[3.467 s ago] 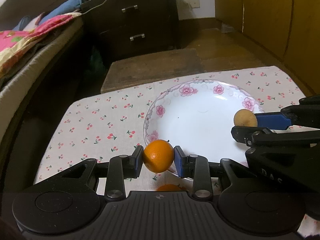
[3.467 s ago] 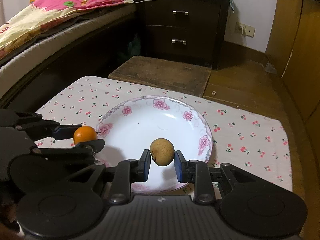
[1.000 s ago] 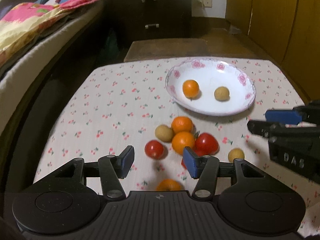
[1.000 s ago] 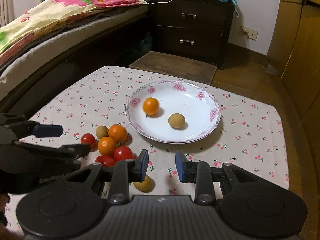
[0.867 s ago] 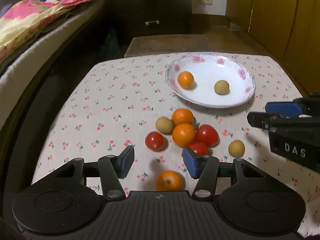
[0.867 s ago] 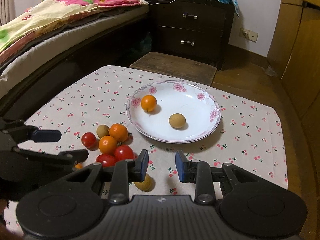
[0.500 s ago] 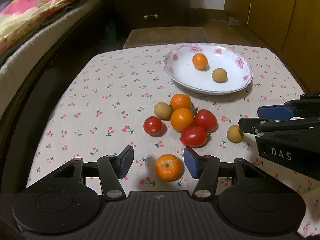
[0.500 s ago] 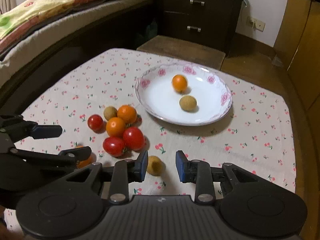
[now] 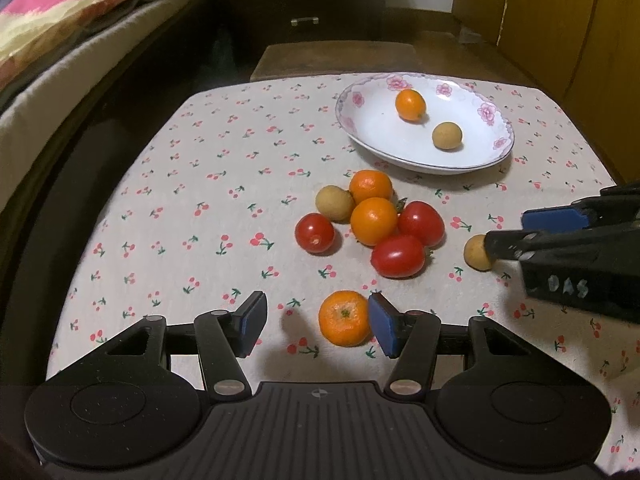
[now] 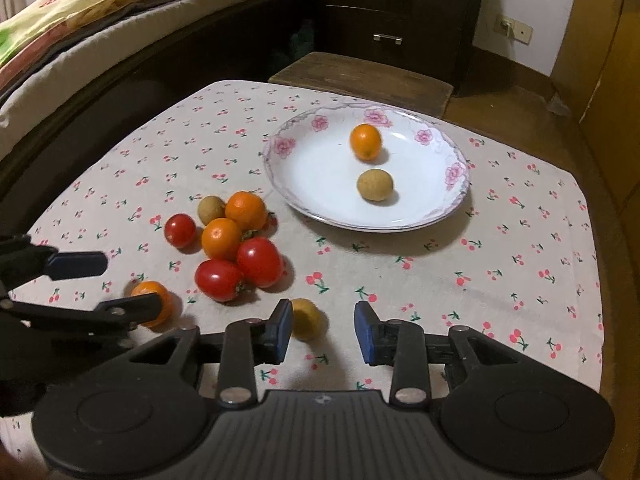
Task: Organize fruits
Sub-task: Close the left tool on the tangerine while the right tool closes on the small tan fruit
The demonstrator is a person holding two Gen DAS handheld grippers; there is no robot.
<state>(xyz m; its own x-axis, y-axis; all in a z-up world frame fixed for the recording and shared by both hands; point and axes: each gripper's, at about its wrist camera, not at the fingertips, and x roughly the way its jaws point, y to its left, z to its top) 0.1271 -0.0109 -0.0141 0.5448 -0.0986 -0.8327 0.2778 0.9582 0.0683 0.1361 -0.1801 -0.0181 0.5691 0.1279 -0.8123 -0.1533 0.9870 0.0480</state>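
The plate (image 10: 456,196) sits toward the far right of the surface (image 9: 192,184) and holds one small orange (image 10: 365,142) and one brown fruit (image 10: 375,185), lying apart from each other. Near the plate, on the cloth, a cluster lies touching: two oranges (image 9: 373,220), two tomatoes (image 9: 398,256) and a brown fruit (image 9: 334,203). A third tomato (image 9: 314,233) rests just beside the cluster on its left.

Your left hand-held gripper (image 9: 317,323) is spread wide, low over the cloth. A loose orange (image 9: 344,317) lies between its fingers, close against the right blue pad (image 9: 380,324) and well clear of the left one. Whether pad and orange touch, you cannot tell.

Your right hand-held gripper (image 10: 323,330) is also spread apart. A small brown fruit (image 10: 306,318) lies on the cloth between its fingers, just beside the left pad (image 10: 283,332), with a clear gap to the right pad. Neither gripper clamps anything.

The cloth is pale with a cherry print. Beyond the surface stands a low wooden stool (image 10: 360,78), then a dark drawer unit (image 10: 396,12). A bed (image 10: 80,40) with a bright quilt runs along the left.
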